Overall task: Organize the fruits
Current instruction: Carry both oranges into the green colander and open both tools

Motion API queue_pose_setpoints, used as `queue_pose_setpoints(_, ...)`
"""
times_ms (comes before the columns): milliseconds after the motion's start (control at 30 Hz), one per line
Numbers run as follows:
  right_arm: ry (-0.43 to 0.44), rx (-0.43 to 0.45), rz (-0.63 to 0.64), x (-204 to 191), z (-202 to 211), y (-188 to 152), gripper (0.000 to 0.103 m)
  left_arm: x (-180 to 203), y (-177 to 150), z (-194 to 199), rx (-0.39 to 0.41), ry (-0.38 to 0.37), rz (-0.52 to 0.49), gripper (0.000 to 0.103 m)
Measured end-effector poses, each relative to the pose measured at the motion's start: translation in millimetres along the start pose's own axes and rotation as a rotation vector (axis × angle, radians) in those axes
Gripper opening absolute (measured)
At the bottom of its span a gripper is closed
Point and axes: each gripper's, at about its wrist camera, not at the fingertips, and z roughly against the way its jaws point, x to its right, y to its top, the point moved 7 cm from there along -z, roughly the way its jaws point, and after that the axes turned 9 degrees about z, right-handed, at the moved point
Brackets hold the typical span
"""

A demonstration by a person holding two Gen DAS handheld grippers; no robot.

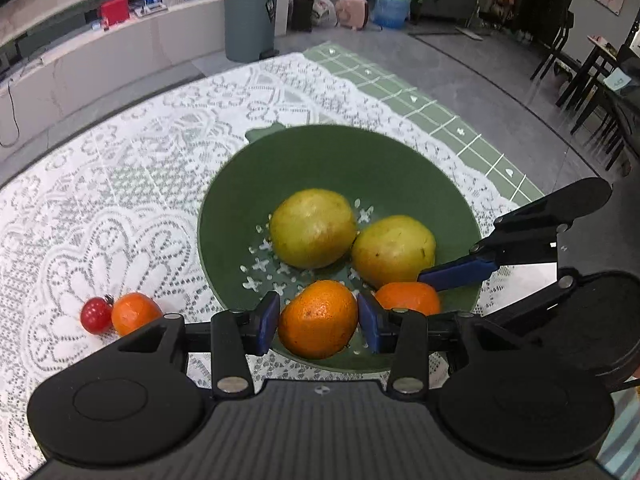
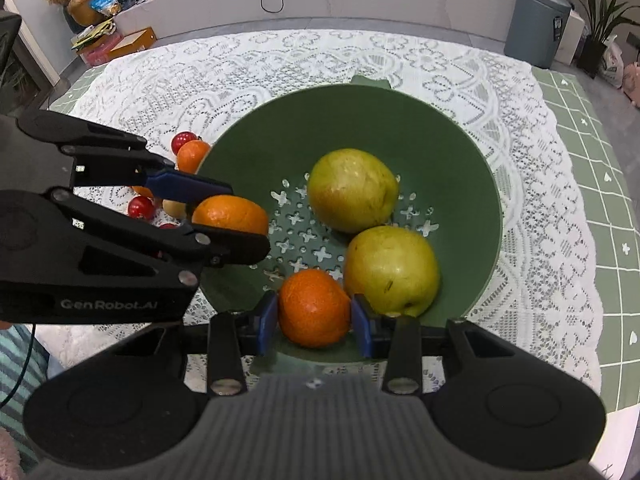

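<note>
Right wrist — round tangerine, no long axis

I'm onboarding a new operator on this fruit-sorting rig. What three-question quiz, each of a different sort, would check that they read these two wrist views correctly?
1. True or false: both the left gripper and the right gripper are shut on an orange.
2. How many yellow-green pears lie in the green colander bowl?
A. one
B. two
C. four
3. Fill in: on the lace tablecloth outside the bowl, a cherry tomato sits right beside a small ______.

Key
1. True: the left gripper's orange and the right gripper's orange are each clamped over the bowl.
2. B: far pear, near pear.
3. Orange.
</note>
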Motion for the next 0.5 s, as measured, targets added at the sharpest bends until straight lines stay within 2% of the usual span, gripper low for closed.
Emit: queue_pose_setpoints(500, 0.005, -0.042, 0.016, 0, -8, 4, 0.038, -3, 2, -17, -0.045, -0.012, 0.004, 0.048)
